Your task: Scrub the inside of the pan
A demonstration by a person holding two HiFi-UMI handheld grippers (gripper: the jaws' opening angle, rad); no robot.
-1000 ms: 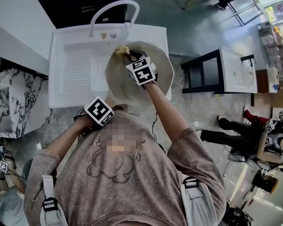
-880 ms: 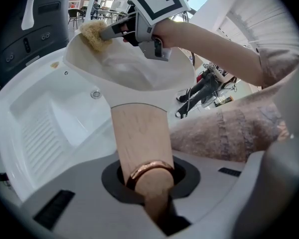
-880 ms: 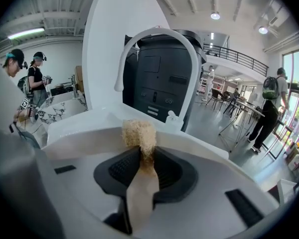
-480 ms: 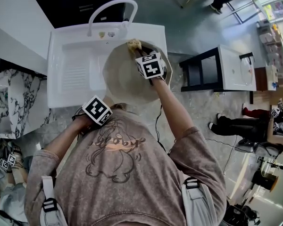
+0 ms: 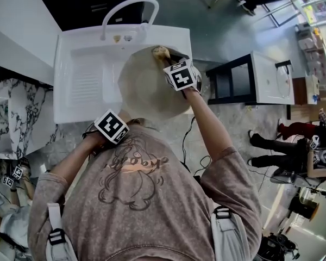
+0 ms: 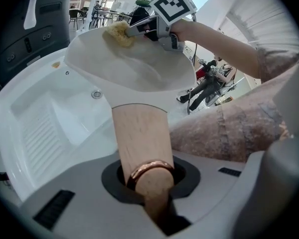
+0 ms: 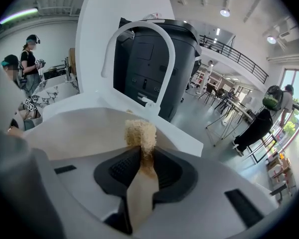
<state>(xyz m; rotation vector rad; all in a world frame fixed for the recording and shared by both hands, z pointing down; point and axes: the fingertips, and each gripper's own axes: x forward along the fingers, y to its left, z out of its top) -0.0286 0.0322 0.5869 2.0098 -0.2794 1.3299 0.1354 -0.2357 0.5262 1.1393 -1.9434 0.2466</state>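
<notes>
A cream pan [image 5: 144, 91] is held tilted over the white sink [image 5: 81, 86]. My left gripper [image 5: 121, 123] is shut on its wooden handle [image 6: 142, 133], near the copper ring, with the pan's bowl [image 6: 134, 68] facing me. My right gripper [image 5: 171, 60] is shut on a tan fibrous scrubber [image 5: 160, 51]. The scrubber [image 6: 118, 33] presses on the pan's inside at its far upper rim. In the right gripper view the scrubber [image 7: 140, 132] sticks out between the shut jaws of the right gripper [image 7: 139, 166], against the pan's wall [image 7: 74, 128].
A white arched faucet [image 5: 127, 7] stands at the sink's back, with a black bin [image 7: 164, 59] behind it. A marble counter [image 5: 11, 113] lies left, a black-and-white table [image 5: 261, 80] right. A person [image 5: 293, 151] sits on the floor at right; two people [image 7: 27, 59] stand far left.
My right gripper has carried the scrubber rightward along the pan's far rim. The left gripper and the handle have hardly moved.
</notes>
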